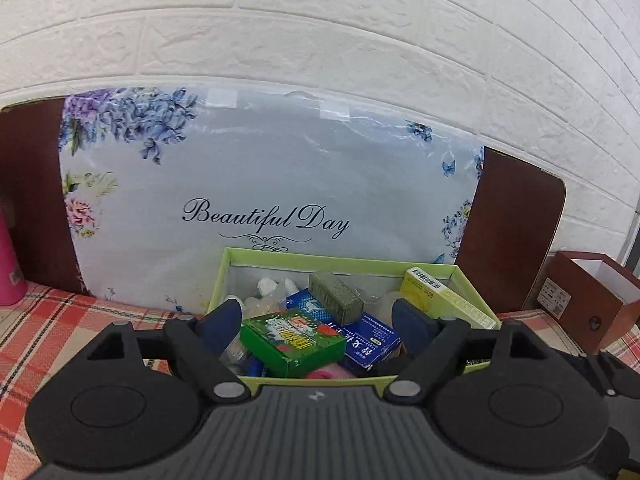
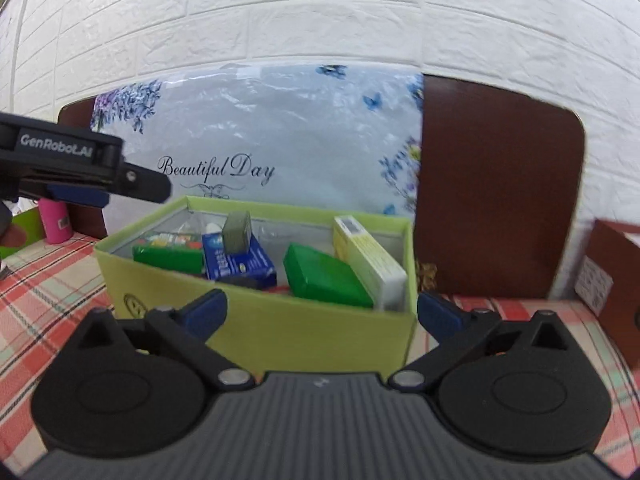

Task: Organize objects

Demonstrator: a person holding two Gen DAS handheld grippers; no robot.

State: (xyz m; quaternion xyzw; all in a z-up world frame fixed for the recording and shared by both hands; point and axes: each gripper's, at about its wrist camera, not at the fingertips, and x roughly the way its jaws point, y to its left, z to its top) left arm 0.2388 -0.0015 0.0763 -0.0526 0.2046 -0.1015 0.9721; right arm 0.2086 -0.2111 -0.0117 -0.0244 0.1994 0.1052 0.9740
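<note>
A light green open box (image 1: 340,258) stands on the plaid cloth and holds several items. Among them are a green carton (image 1: 294,340), a blue carton (image 1: 368,336), a grey-green block (image 1: 336,296) and a yellow-white carton (image 1: 448,298). My left gripper (image 1: 316,312) hovers over the box's near side, open, its pads touching nothing. In the right wrist view the same box (image 2: 256,320) shows its front wall, with a plain green pack (image 2: 324,276) inside. My right gripper (image 2: 320,304) is open wide just in front of that wall and holds nothing. The left gripper (image 2: 152,184) appears at upper left.
A floral "Beautiful Day" bag (image 1: 260,184) leans on a brown board (image 1: 516,232) against the white brick wall. A pink bottle (image 1: 10,268) stands far left. A brown open box (image 1: 588,300) sits at the right on the plaid cloth (image 1: 60,320).
</note>
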